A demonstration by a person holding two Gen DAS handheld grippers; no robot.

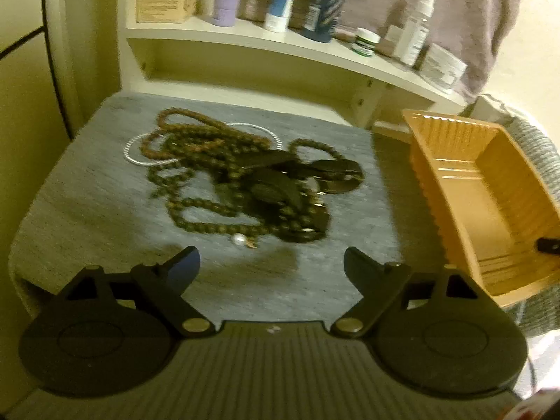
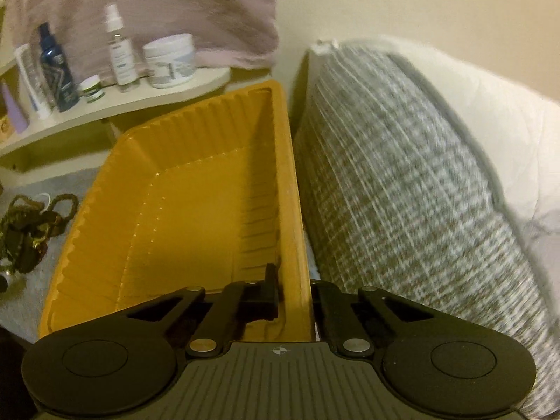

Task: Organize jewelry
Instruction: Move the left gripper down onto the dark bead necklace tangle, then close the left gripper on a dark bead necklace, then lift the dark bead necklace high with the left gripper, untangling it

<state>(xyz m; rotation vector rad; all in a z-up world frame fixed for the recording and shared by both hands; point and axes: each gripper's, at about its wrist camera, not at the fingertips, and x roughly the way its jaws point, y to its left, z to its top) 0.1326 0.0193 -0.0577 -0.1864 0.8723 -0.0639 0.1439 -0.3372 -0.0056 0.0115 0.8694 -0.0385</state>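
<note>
A tangle of brown beaded necklaces (image 1: 210,161) lies on a grey mat (image 1: 87,210), mixed with dark pieces (image 1: 276,189). Silver bangles (image 1: 140,154) and a pearl (image 1: 239,238) lie with it. My left gripper (image 1: 271,253) hovers just in front of the pile, open and with nothing between its fingers. An empty orange ribbed tray (image 1: 437,192) stands tilted at the mat's right edge. My right gripper (image 2: 294,280) is shut on the right wall of the tray (image 2: 196,227), one finger inside and one outside. The pile (image 2: 24,231) shows at the right wrist view's left edge.
Behind the mat a cream shelf (image 1: 245,38) carries a cardboard box (image 1: 166,5), several bottles and a white jar (image 2: 169,59). A pinkish towel (image 2: 157,3) hangs above it. A grey plaid pillow (image 2: 402,192) and white bedding (image 2: 490,122) press against the tray's right side.
</note>
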